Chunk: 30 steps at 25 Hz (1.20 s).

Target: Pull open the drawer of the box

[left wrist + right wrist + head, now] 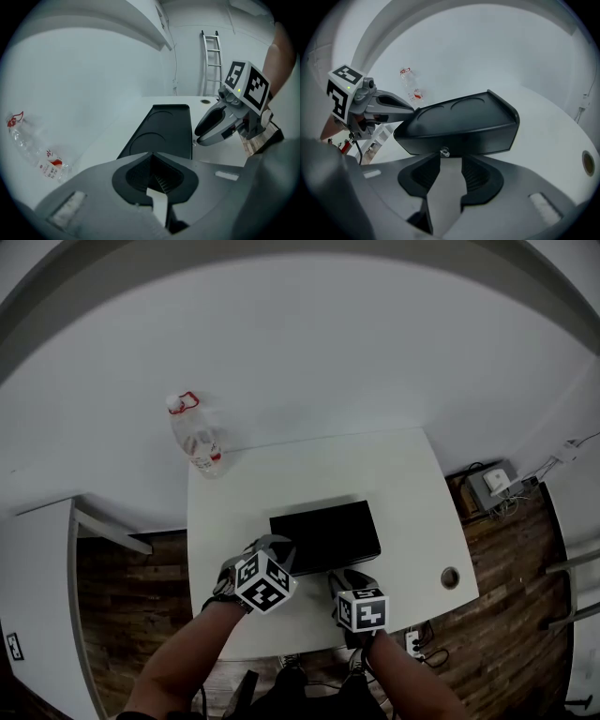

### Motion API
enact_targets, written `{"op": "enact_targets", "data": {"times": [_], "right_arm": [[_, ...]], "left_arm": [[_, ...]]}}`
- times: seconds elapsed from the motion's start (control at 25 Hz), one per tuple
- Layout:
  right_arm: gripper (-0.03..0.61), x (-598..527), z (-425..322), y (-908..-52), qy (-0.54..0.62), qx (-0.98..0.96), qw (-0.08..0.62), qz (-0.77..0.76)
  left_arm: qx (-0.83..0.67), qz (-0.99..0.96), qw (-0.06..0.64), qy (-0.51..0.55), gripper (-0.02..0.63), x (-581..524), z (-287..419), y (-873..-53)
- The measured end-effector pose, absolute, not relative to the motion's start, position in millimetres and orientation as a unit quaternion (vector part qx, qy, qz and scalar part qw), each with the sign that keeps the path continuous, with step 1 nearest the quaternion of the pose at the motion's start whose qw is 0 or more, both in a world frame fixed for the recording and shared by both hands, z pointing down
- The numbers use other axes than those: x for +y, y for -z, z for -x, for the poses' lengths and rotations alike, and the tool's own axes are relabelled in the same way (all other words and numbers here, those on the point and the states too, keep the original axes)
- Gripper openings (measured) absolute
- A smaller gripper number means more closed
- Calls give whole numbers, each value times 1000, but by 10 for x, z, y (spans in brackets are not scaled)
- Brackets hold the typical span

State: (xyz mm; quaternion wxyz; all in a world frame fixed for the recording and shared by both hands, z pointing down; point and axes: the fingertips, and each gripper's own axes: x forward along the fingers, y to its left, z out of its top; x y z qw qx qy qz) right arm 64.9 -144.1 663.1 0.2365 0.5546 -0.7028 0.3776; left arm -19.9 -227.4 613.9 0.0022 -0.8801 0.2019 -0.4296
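the right claw [450, 161] is released, jaws apart and aligned on the drawer knob [444, 151] of the box [461, 119], apparently ready to grip it; the left claw [152, 161] is clenched empty.

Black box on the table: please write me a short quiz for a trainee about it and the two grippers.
1. True or false: the right gripper is shut on the knob.
2. What stands on the table behind the box? A) bottle B) cup C) bowl
3. Which gripper is at the box's front left corner?
Key: 1 false, its jaws stand apart; 2 A, the bottle; 3 the left gripper.
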Motion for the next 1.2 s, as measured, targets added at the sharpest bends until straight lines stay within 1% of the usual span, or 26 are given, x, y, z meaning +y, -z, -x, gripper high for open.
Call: {"op": "enact_targets", "data": {"times": [0.12,0.24,0.32,0.6,0.64,0.72,0.84,0.88,0.96,1.04,1.2], "right_arm": [[146,-1485,-583,-6631,-377,-707,238,-548],[146,-1485,-513,-6651,-381,-711,240,-540],[146,-1486,-479,-6675,-385,-711,240,-538],[143,-1517,-471,-6713,-393,-702,239,-543],[141,-1526,-482,-6721,-395,-699,239,-546],[119,-1546,-502,-6736,-401,-693,235,-552],[111,-1562,-504,-6760,-404,-688,236,-555],[94,-1564,-502,-6768,-404,-686,239,-556],[86,-1561,-491,-6781,-403,-684,243,-558],[72,-1558,-476,-6789,-403,-682,245,-560],[71,-1572,-479,-6786,-403,-682,243,-560]], "left_arm": [[225,892,-42,390,5,-2288,233,-6065],[264,901,-121,323,5,-2312,317,-5918],[276,899,-164,298,5,-2304,384,-5881],[324,871,-251,272,5,-2266,708,-6032],[325,870,-254,270,5,-2254,708,-6043],[325,873,-241,273,5,-2242,675,-6025],[303,887,-177,299,5,-2220,543,-5961],[292,891,-153,313,5,-2207,486,-5963],[275,892,-128,337,5,-2184,399,-6028],[270,888,-128,349,5,-2179,372,-6124],[268,886,-141,352,5,-2206,335,-6210]]}}
